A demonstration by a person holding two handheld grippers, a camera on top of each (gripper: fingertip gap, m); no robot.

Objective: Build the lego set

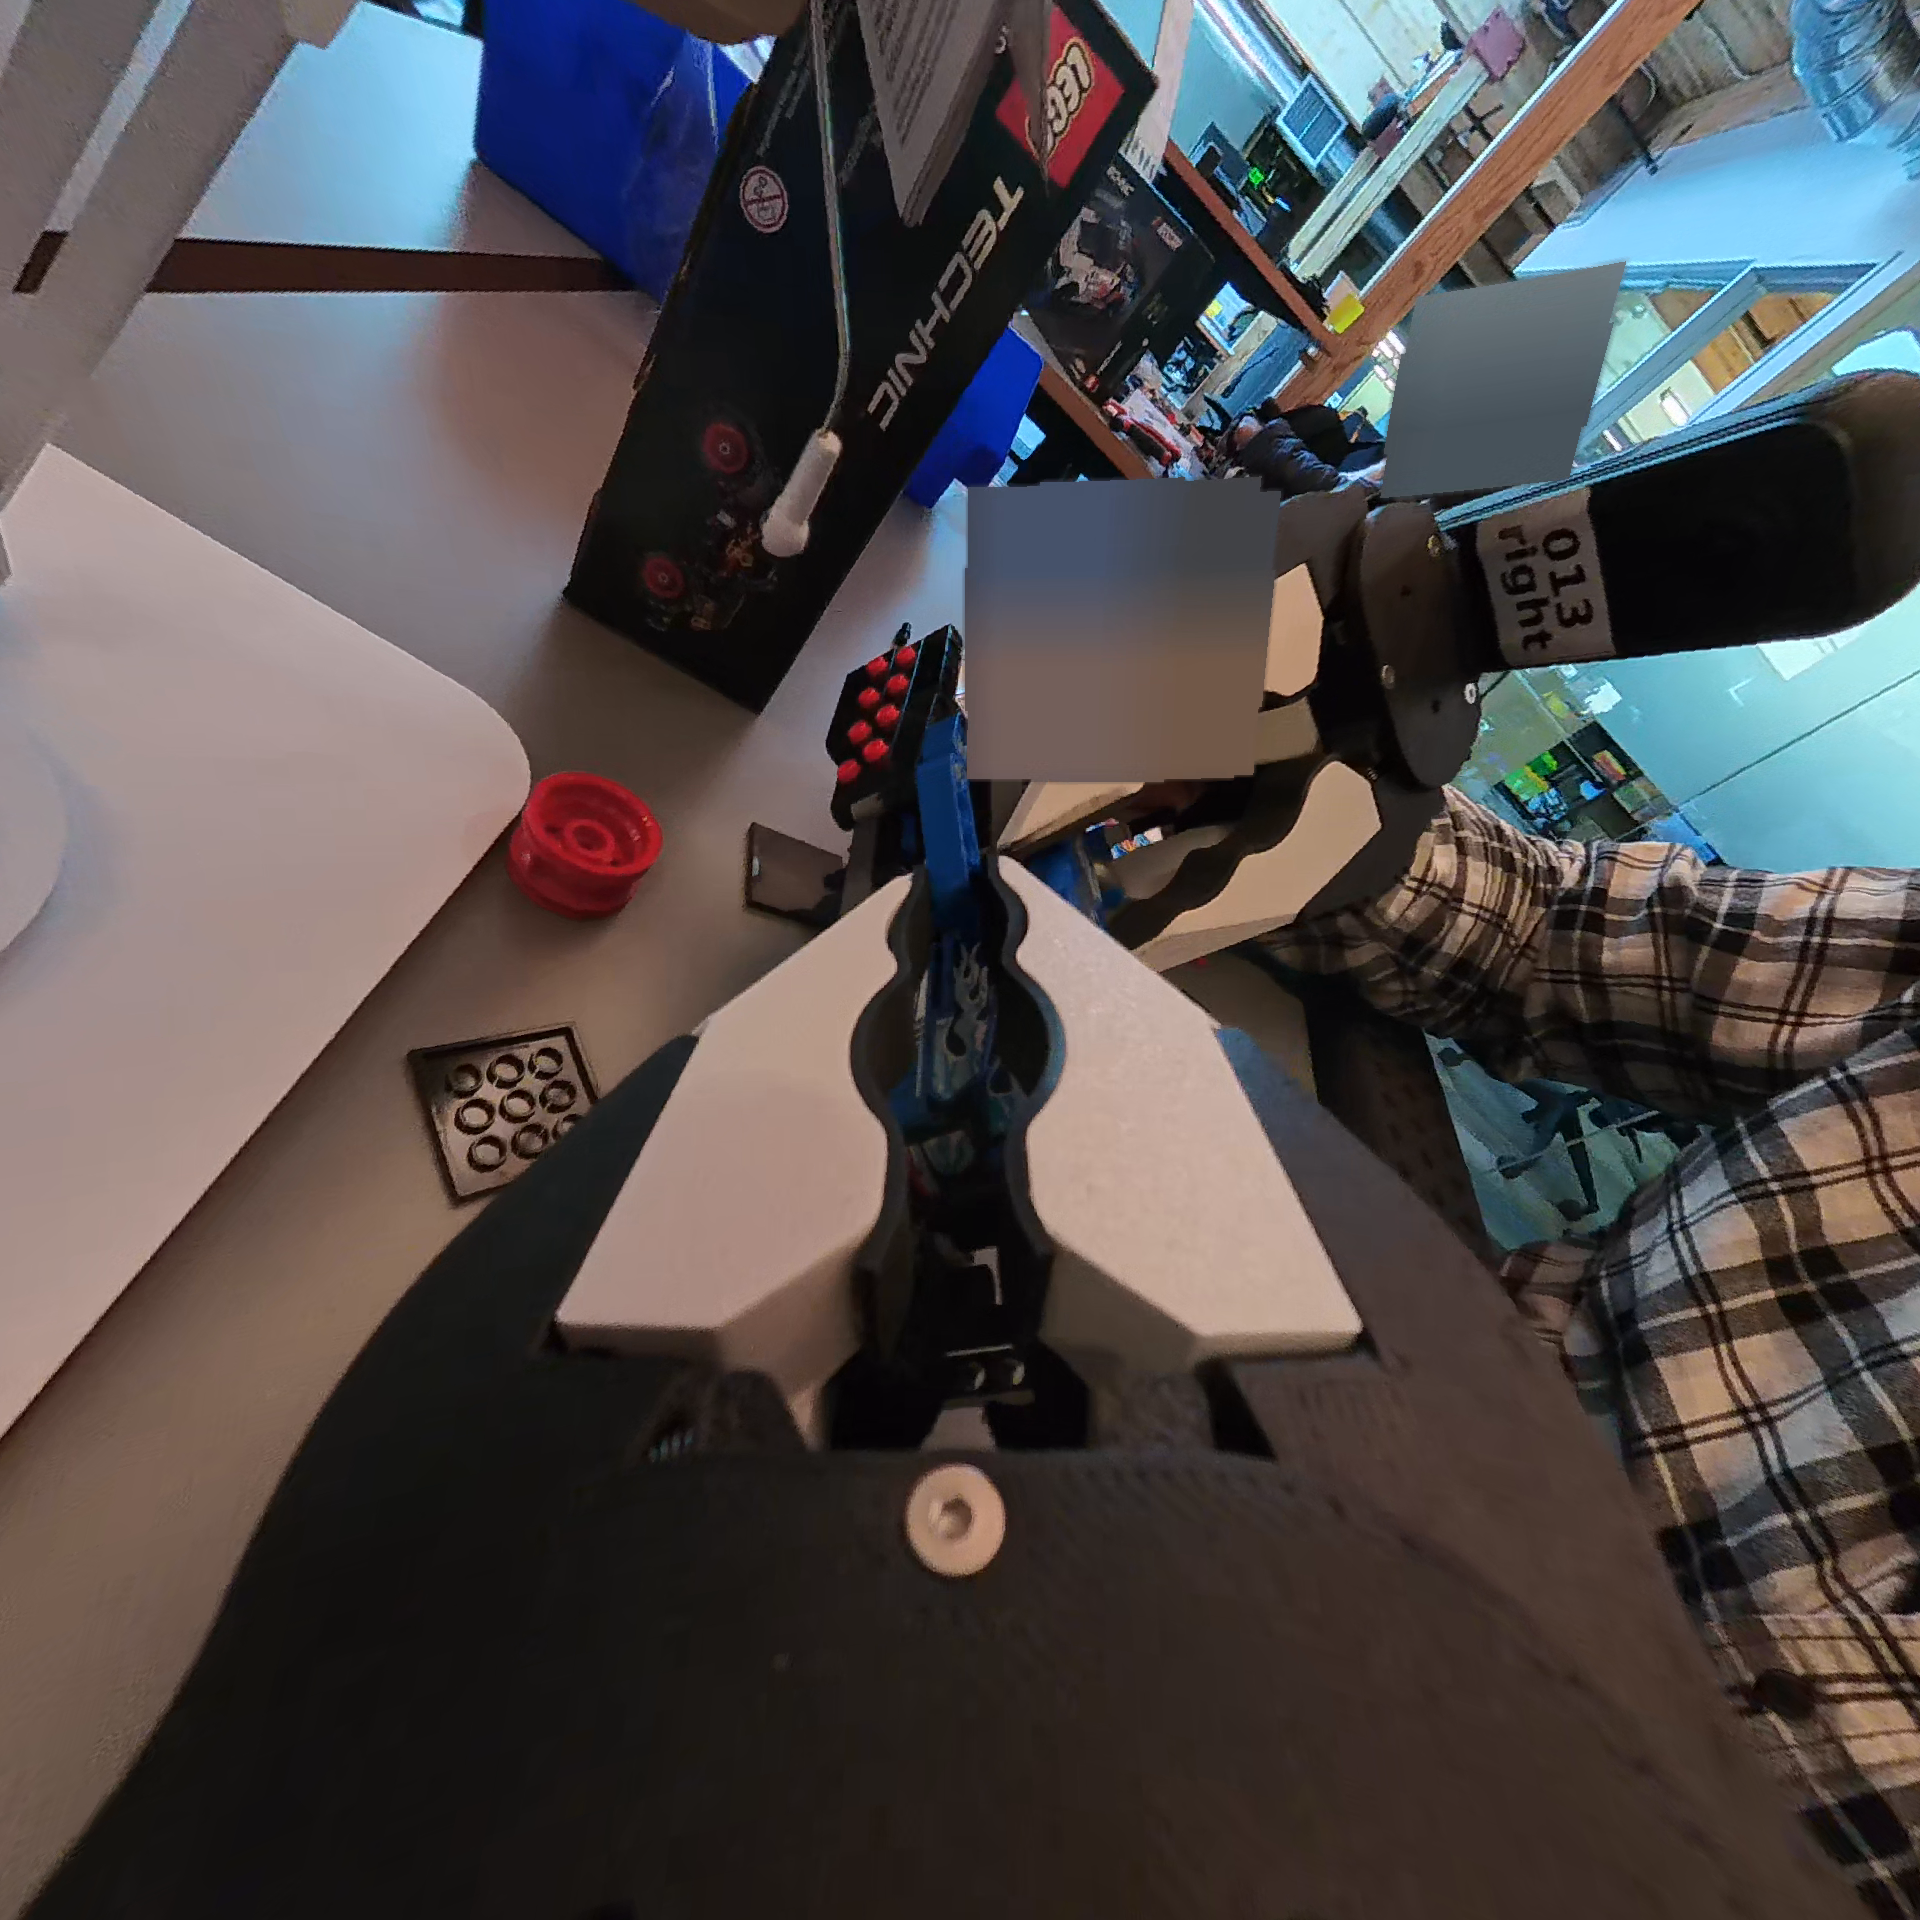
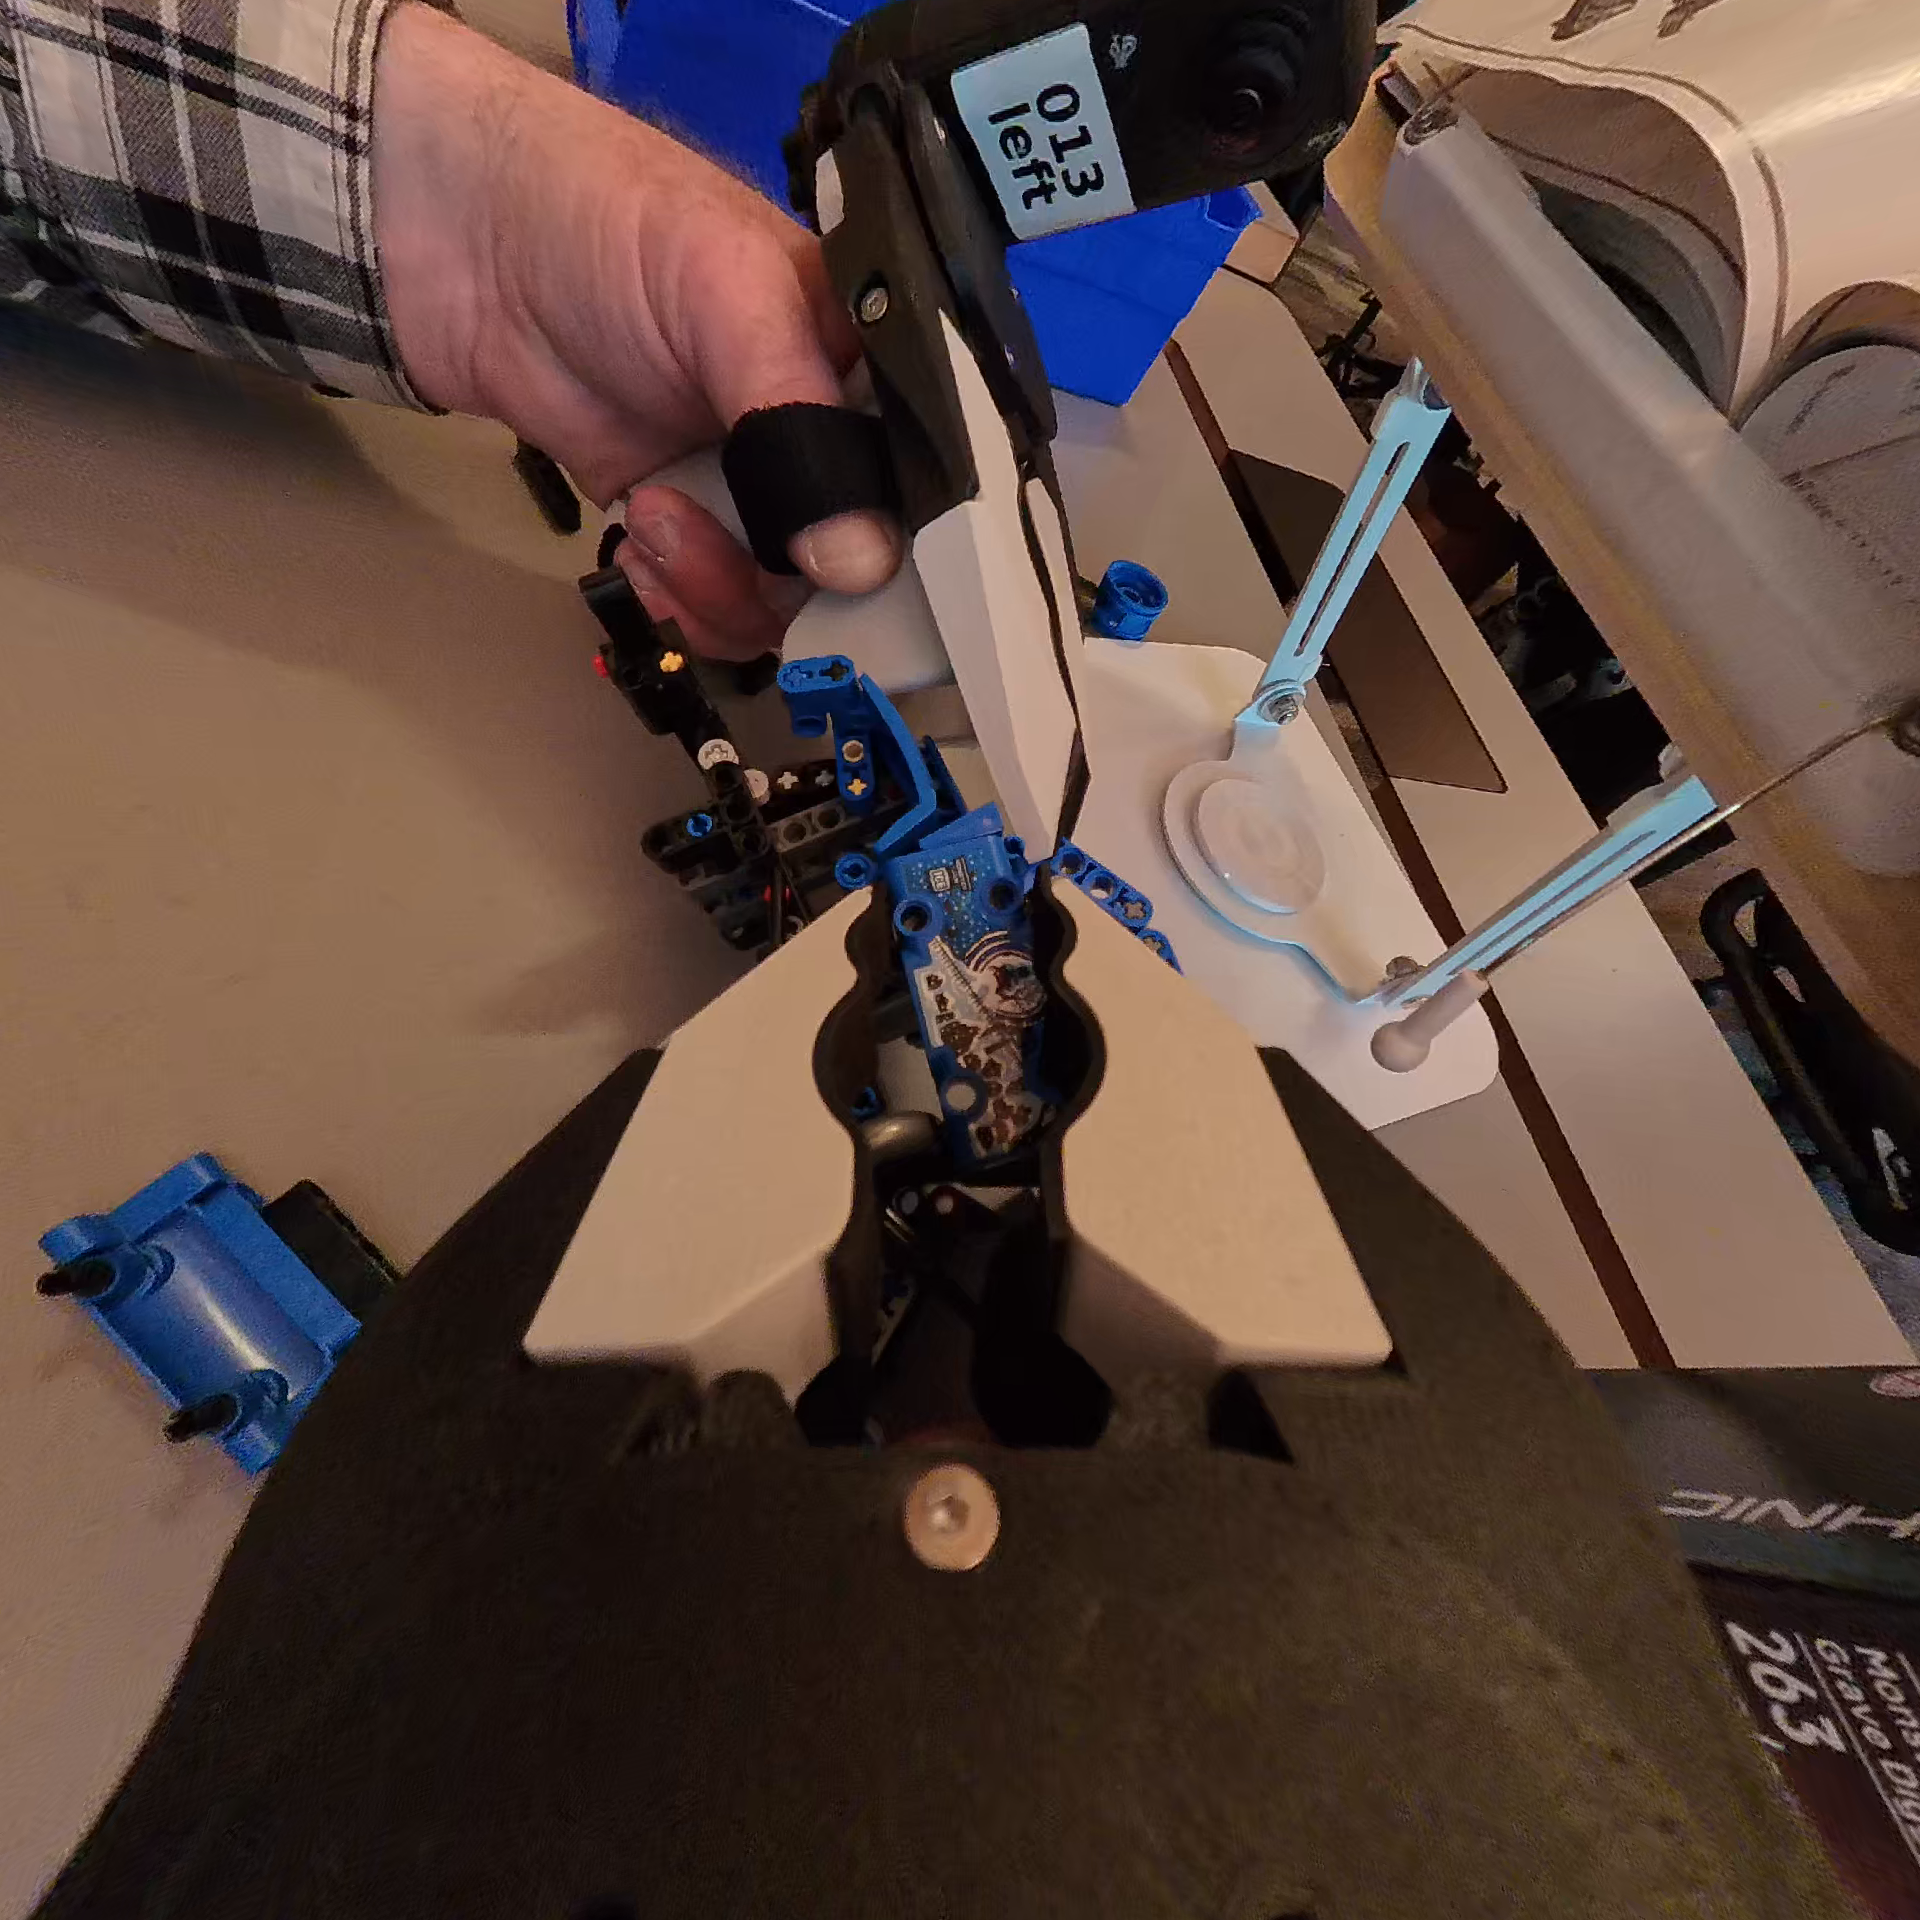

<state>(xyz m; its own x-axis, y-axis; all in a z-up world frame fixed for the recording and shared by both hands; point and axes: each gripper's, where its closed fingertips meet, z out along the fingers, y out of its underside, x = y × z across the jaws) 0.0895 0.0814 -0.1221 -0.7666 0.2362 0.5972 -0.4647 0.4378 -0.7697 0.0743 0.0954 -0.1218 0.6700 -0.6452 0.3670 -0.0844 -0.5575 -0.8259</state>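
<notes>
Both grippers hold one blue and black lego model between them. My left gripper (image 1: 956,883) is shut on its blue flame-printed panel (image 1: 961,1029); a black block with red pins (image 1: 883,717) sticks out beyond the tips. My right gripper (image 2: 961,883) is shut on another blue printed panel (image 2: 982,1018) of the model; its black beam frame (image 2: 727,800) and blue arm (image 2: 862,727) reach forward. The left gripper (image 2: 1049,821) meets the model from above in the right wrist view, held by a hand (image 2: 603,312). The right gripper (image 1: 1195,873) shows in the left wrist view, partly hidden by a blurred patch.
A red wheel hub (image 1: 584,844), a black square plate (image 1: 506,1110) and a small dark tile (image 1: 784,868) lie on the table. The black set box (image 1: 831,364) stands behind. A blue block with black pins (image 2: 203,1314), a small blue hub (image 2: 1127,597) and a white stand base (image 2: 1299,883) are nearby. My left and right fingertips are right by each other. The red wheel hub (image 1: 584,844) lies around 9 cm away from my left fingertips.
</notes>
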